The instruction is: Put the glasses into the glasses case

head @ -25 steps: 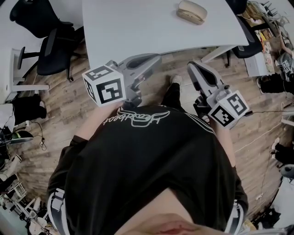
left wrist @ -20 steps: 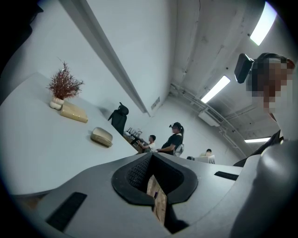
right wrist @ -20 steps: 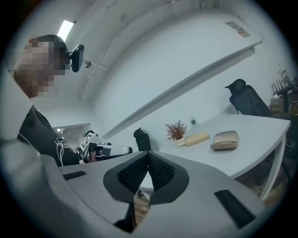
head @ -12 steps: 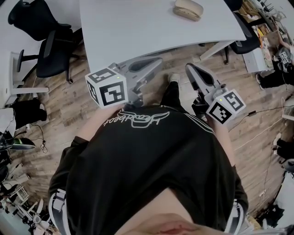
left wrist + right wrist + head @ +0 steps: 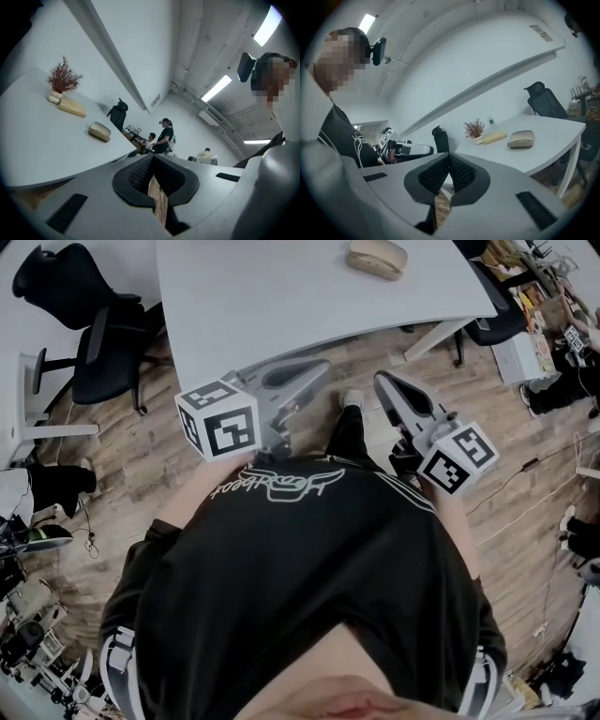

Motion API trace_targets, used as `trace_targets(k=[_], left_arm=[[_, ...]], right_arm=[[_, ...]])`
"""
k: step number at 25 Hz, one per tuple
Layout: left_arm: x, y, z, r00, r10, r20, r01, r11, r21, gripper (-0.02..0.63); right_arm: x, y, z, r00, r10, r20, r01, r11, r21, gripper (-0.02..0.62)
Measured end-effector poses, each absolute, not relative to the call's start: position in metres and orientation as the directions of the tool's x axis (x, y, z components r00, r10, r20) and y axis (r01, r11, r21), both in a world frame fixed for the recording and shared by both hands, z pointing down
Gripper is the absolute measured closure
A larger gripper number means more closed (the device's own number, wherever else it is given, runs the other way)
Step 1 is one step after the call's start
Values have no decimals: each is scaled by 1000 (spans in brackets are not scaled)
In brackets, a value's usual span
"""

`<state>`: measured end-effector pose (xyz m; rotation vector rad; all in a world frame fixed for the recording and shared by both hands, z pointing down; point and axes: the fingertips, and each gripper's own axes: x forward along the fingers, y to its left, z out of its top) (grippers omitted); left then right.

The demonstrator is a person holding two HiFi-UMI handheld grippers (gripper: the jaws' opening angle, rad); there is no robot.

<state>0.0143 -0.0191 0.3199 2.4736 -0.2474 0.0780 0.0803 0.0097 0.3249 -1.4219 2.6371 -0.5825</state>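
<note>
Right gripper view: the right gripper (image 5: 449, 158) is showing jaws pressed together with nothing between them, and the left gripper (image 5: 152, 159) is doing likewise. Both are hovering short of the tabletop's (image 5: 262, 296) near edge. The glasses case (image 5: 377, 258) is lying closed out on the tabletop, well apart from both grippers, its long axis running left to right across the person.

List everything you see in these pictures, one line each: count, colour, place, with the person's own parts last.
table: one, white, ahead of the person
glasses case: one, beige, on the table
dried plant: one, red, on the table
long block: one, beige, beside the plant
office chairs: several, black, around the table
floor: one, brown wood, underfoot
left hand-held gripper: one, grey, shut, empty, above floor
right hand-held gripper: one, grey, shut, empty, above floor
</note>
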Motion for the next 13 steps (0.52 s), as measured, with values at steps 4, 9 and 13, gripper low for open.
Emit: trace_targets(k=[4, 9, 13], left_arm=[[16, -18, 322, 980, -155, 125, -199, -773, 602, 601], [16, -17, 324, 978, -158, 134, -207, -773, 600, 600], [18, -18, 327, 977, -162, 137, -212, -771, 600, 600]], right_arm=[[82, 11, 325, -563, -821, 97, -786, 495, -369, 588], [83, 11, 327, -566, -819, 92, -782, 499, -374, 588], [83, 10, 330, -574, -814, 89, -777, 508, -371, 588]])
